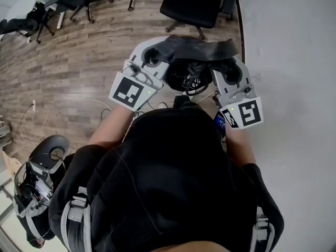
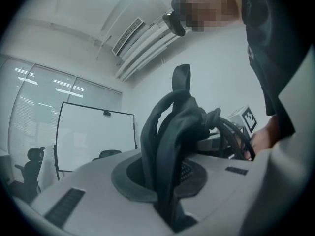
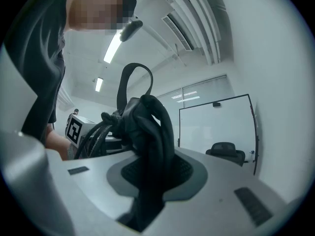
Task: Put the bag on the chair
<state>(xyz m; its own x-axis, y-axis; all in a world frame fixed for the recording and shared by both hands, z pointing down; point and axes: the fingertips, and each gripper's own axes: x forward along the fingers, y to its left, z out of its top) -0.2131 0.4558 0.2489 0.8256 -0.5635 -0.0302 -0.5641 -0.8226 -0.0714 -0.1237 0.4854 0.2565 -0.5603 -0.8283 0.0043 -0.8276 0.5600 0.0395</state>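
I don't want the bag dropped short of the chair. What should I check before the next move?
1. Left gripper shut on bag: ok.
2. Right gripper shut on bag: ok.
3. Chair ahead of bag: ok.
4. Bag over chair: not ok, short of it.
5. Chair free: cannot tell, partly cut off in the head view.

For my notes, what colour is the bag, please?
The soft fabric bag is black; left gripper view.
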